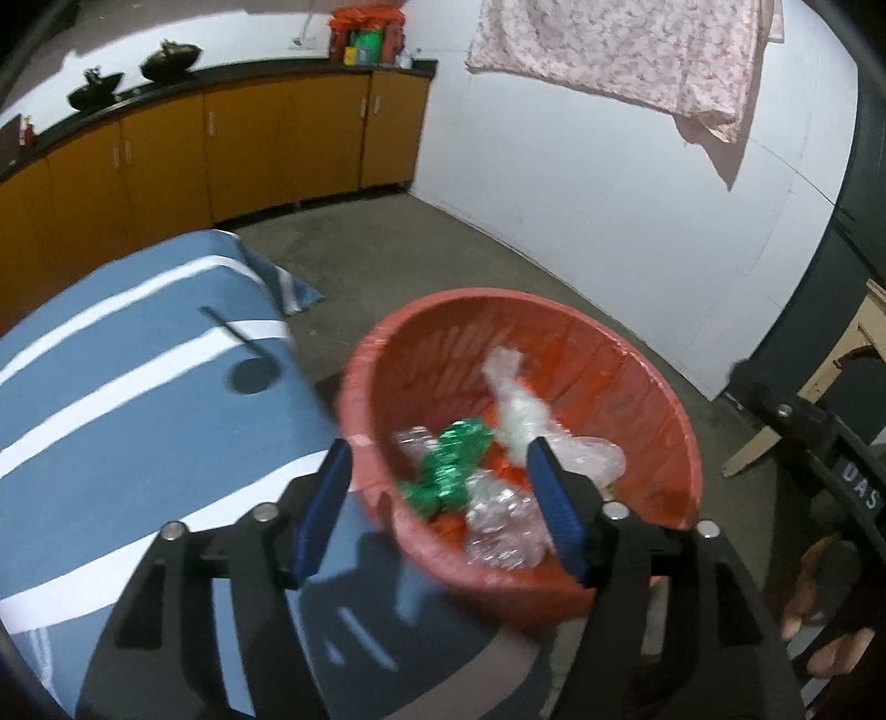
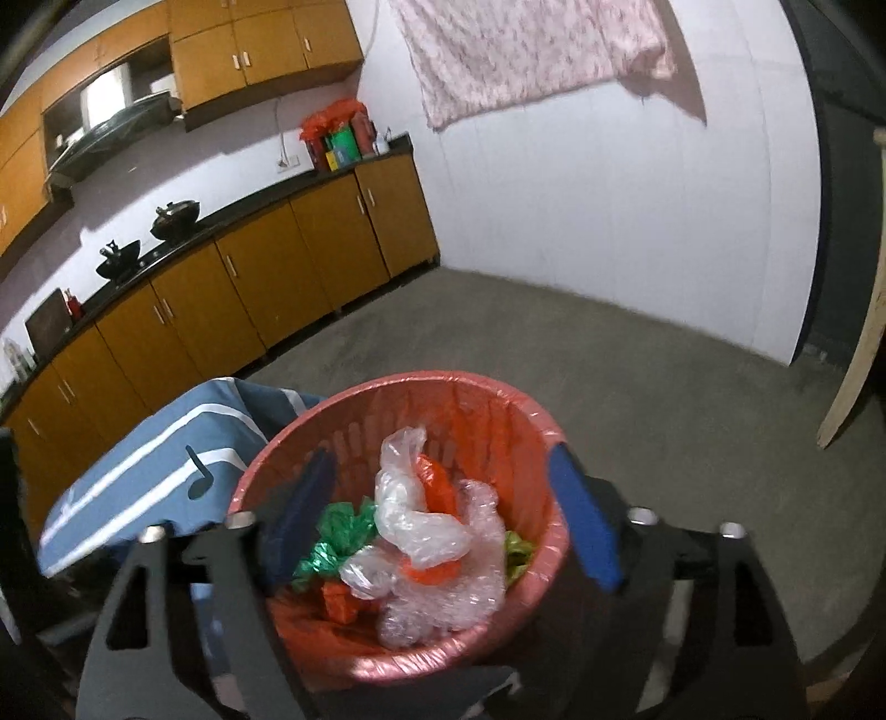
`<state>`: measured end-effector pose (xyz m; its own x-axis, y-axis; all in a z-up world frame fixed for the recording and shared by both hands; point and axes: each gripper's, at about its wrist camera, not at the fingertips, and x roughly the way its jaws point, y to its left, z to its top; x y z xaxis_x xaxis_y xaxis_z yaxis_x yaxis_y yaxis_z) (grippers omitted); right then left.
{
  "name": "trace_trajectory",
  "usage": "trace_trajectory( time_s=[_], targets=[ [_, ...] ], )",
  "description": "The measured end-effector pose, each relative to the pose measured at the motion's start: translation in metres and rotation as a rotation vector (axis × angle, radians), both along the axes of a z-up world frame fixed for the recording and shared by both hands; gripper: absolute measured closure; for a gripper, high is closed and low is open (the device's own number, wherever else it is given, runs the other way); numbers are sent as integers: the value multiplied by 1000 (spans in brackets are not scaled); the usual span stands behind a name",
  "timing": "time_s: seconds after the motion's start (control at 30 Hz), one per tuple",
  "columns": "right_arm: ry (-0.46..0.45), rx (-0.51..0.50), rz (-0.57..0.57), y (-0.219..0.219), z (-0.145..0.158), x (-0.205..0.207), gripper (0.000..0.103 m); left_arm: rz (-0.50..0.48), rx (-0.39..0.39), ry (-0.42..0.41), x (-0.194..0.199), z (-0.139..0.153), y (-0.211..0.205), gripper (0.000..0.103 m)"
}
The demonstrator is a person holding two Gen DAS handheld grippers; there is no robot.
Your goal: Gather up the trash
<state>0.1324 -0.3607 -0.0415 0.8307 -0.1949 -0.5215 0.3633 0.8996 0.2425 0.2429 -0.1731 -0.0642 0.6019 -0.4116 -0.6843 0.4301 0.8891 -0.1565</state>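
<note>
A red basket lined with a red bag stands on the floor beside a blue striped table. It holds clear plastic wrap, a green foil wrapper and bubble wrap. My left gripper is open and empty above the basket's near rim. In the right wrist view the basket shows the same clear plastic, green foil and orange scraps. My right gripper is open and empty just above the basket.
The blue cloth with white stripes covers the table left of the basket. Orange cabinets with a black counter run along the back wall. A pink cloth hangs on the white wall. A wooden plank leans at the right.
</note>
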Motion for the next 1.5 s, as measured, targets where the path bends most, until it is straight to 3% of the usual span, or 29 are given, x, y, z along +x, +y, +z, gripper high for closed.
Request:
trace_trajectory(
  time_s=[0.13,0.23,0.53,0.67,1.0,1.5],
  targets=[
    [-42,-61,52,20,9,-27,11,51,0,-64,-28,16,34,16],
    [-69,-85,89,40,15,-47,4,93,-3,-113,-57,29,64,8],
    [-119,-239,171,106,29,-95,2,303,108,-302,-146,57,128,4],
    [-120,-269,205,124,27,-109,2,346,167,-362,-179,62,139,4],
    [-124,-272,247,146,26,-132,2,374,131,-355,-214,63,159,4],
    [-162,-287,190,152,37,-157,2,404,99,-379,-240,68,172,4]
  ],
)
